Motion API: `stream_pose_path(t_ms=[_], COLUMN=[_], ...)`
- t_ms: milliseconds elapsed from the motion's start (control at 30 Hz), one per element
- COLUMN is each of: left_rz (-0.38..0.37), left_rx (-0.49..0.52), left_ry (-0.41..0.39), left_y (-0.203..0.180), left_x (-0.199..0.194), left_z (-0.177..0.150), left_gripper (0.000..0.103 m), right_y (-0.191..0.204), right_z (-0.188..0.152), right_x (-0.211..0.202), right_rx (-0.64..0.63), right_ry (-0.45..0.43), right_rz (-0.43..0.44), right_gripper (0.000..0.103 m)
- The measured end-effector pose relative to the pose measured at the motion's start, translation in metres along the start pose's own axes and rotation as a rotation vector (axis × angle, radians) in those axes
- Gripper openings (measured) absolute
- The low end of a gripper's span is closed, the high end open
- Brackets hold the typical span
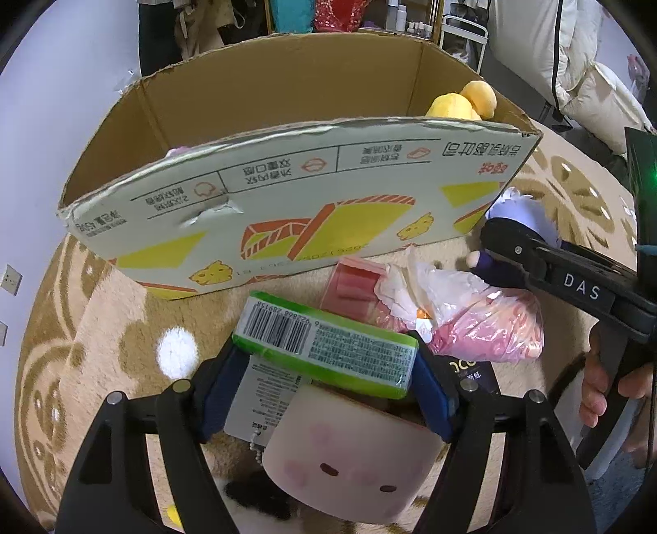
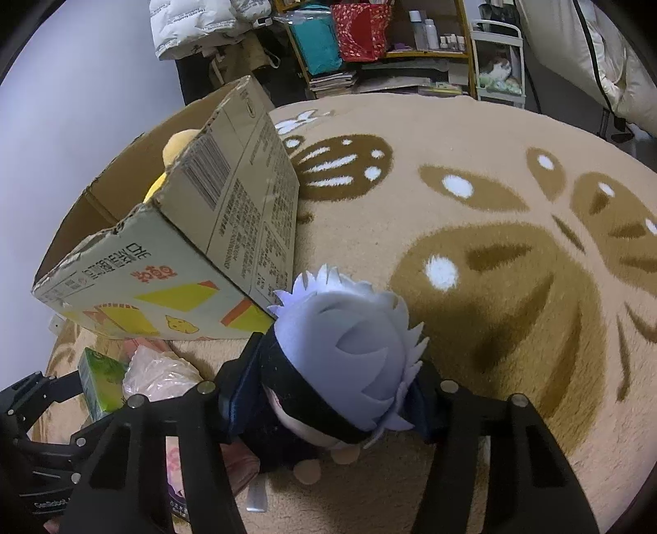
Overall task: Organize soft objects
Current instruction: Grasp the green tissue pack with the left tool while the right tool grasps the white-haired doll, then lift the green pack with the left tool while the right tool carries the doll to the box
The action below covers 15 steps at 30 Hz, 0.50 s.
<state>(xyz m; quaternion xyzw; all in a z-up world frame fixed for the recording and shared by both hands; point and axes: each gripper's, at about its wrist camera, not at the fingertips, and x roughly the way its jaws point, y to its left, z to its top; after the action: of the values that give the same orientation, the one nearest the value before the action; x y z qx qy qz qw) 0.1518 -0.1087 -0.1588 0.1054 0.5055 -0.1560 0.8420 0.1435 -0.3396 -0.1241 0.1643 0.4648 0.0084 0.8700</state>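
My left gripper [image 1: 326,369] is shut on a green tissue pack [image 1: 328,349], held above a pink plush cube [image 1: 349,460] with a paper tag. My right gripper [image 2: 332,394] is shut on a plush doll with pale lilac hair and a dark blindfold [image 2: 349,345]; the doll also shows in the left wrist view [image 1: 521,213] at the right. An open cardboard box [image 1: 267,213] stands just ahead on the rug, with a yellow plush [image 1: 464,102] inside at its right end. The box also shows in the right wrist view [image 2: 184,254] to the left.
A pink plastic-wrapped soft item [image 1: 484,324] and a red packet [image 1: 353,287] lie on the beige patterned rug [image 2: 492,246] between the grippers and the box. Shelves with bags and bottles [image 2: 369,37] and a white cart [image 2: 499,61] stand beyond the rug.
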Motion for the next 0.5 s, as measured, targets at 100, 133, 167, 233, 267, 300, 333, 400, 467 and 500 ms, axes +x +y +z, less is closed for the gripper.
stream_pose_path(t_ms=[100,133,167,233,267,300,333,400,467,500], left_rz=[0.006,0.004,0.002,0.005,0.007,0.010,0.015,0.024,0.037,0.039], left_rx=[-0.010,-0.015,-0.022,-0.034,-0.038,-0.042,-0.045,-0.048,-0.056,-0.062], left_ry=[-0.010,-0.013,-0.019,-0.027,-0.032,-0.039,-0.044,-0.060,-0.082,-0.094], left_y=[0.004,0.004,0.005,0.006,0.007,0.009,0.010,0.010,0.010,0.014], left_x=[-0.005,-0.006,-0.008,-0.009,-0.011,-0.012,-0.014,-0.018,-0.023,-0.028], left_z=[-0.001,-0.001,-0.001,-0.001,-0.002,-0.002,-0.002,-0.001,-0.002,-0.003], left_gripper=[0.074,0.074,0.074,0.074,0.074,0.074,0.074,0.073,0.073,0.073], right_y=[-0.001,-0.001,-0.001,0.000,0.000,-0.001,-0.001,-0.002,-0.004,-0.004], right_z=[0.000,-0.001,0.000,0.000,0.000,0.000,0.000,0.000,0.002,0.002], right_x=[-0.003,-0.004,-0.005,-0.010,-0.012,-0.015,-0.017,-0.024,-0.029,-0.032], right_rx=[0.009,0.010,0.008,0.008,0.011,0.015,0.019,0.025,0.031,0.029], right_ry=[-0.002,-0.004,-0.009,-0.020,-0.025,-0.031,-0.037,-0.055,-0.066,-0.074], right_rz=[0.008,0.007,0.004,-0.003,0.000,0.003,0.005,0.000,0.003,0.005], right_gripper=[0.061,0.061,0.061,0.061,0.061,0.061,0.061,0.061,0.061,0.061])
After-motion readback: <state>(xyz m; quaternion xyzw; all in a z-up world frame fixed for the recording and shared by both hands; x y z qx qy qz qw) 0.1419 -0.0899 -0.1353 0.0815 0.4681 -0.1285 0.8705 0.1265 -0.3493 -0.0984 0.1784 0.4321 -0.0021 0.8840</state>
